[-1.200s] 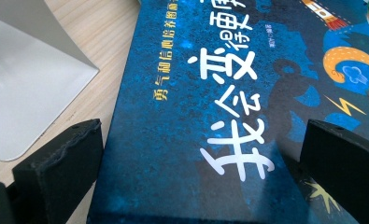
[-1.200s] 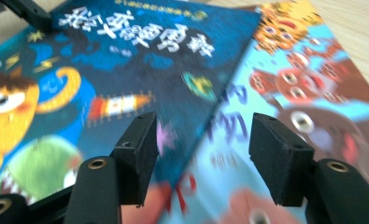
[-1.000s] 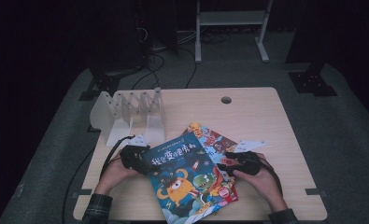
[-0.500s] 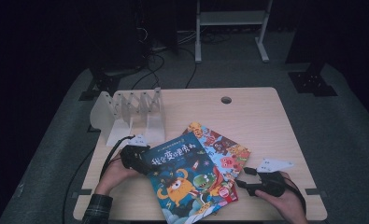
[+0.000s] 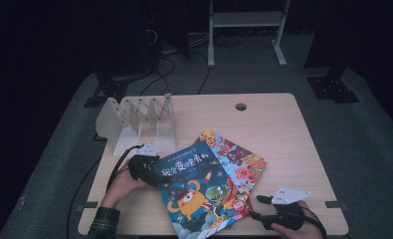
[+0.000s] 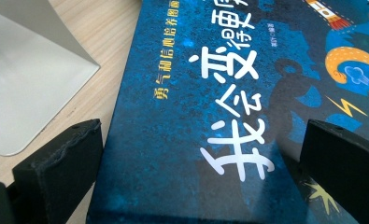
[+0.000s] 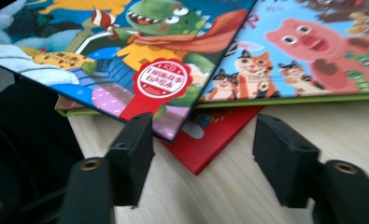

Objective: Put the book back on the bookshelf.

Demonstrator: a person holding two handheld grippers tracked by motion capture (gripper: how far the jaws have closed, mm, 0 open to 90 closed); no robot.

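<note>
two grippers are working the stacked picture books: left gripper [image 5: 151, 172] is straddling the blue picture book [image 5: 199, 191], jaws open; right gripper [image 5: 258, 209], parted and empty, is lining up on the red book corner [image 7: 210, 140] ahead, needing to slide in and clamp.

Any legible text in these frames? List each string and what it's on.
"我会变得更" in large white letters on the dark blue picture book cover; the last characters run out of frame.
"勇气和信…培养…" in small yellow letters above that title, same cover; only partly legible.
Red round seal with white characters on the same cover's lower corner: too blurred to read.
Pink-pig picture book underneath: its lettering is cut off, unreadable.
</note>
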